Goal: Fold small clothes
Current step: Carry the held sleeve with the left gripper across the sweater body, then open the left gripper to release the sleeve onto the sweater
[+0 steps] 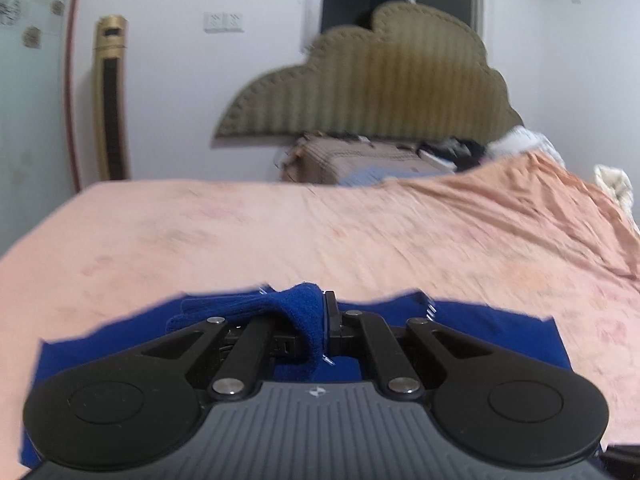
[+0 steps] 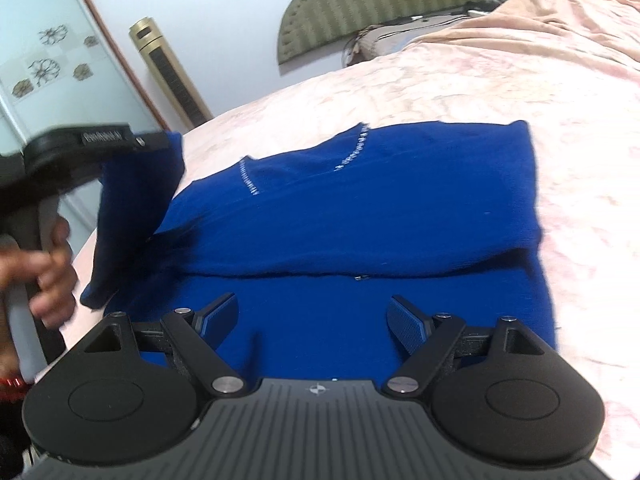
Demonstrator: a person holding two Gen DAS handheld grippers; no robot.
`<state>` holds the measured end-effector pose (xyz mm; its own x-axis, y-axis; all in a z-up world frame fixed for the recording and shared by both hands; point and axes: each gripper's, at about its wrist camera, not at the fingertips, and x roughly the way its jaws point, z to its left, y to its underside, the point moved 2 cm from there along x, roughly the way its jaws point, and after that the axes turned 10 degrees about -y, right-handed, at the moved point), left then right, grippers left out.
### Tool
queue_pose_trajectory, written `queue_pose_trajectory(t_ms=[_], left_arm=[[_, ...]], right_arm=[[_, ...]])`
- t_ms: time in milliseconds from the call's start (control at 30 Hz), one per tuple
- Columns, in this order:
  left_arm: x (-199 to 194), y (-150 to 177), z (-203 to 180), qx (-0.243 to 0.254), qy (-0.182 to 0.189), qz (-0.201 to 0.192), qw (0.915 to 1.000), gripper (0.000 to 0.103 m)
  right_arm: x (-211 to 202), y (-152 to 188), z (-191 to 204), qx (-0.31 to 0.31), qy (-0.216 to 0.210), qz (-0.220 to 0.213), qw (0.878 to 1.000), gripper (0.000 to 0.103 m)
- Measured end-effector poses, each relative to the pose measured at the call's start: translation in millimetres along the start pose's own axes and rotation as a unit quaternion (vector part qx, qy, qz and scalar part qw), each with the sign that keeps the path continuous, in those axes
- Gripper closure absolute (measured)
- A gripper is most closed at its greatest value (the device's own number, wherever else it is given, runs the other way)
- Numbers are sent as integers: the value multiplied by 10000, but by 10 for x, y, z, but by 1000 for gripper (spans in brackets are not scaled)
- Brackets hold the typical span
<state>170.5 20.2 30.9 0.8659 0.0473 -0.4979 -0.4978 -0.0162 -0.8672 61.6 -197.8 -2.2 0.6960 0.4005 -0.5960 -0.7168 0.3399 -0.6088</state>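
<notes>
Spread right gripper (image 2: 312,326) over blue sweater's (image 2: 360,208) near edge

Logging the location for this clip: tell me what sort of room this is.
Most likely a bedroom in a home. A bed with a pink sheet fills the view, a padded olive headboard leans on the wall, and a gold tower fan stands nearby. A blue sweater lies on the bed.

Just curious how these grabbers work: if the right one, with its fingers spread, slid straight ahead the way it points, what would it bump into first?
Most likely the raised fold across the blue sweater, just ahead of the open right gripper. Depth is hard to judge; it might pass above it.
</notes>
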Motion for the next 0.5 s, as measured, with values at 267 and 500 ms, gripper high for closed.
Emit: queue_pose_trajectory(t_ms=[267, 500], left_arm=[[218, 344, -305, 432, 277, 651, 9966, 97], [37, 578, -449, 1088, 909, 688, 9875, 3]], right_arm=[[-19, -308, -181, 454, -372, -327, 9977, 18], [309, -655, -459, 1464, -1283, -332, 9803, 17]])
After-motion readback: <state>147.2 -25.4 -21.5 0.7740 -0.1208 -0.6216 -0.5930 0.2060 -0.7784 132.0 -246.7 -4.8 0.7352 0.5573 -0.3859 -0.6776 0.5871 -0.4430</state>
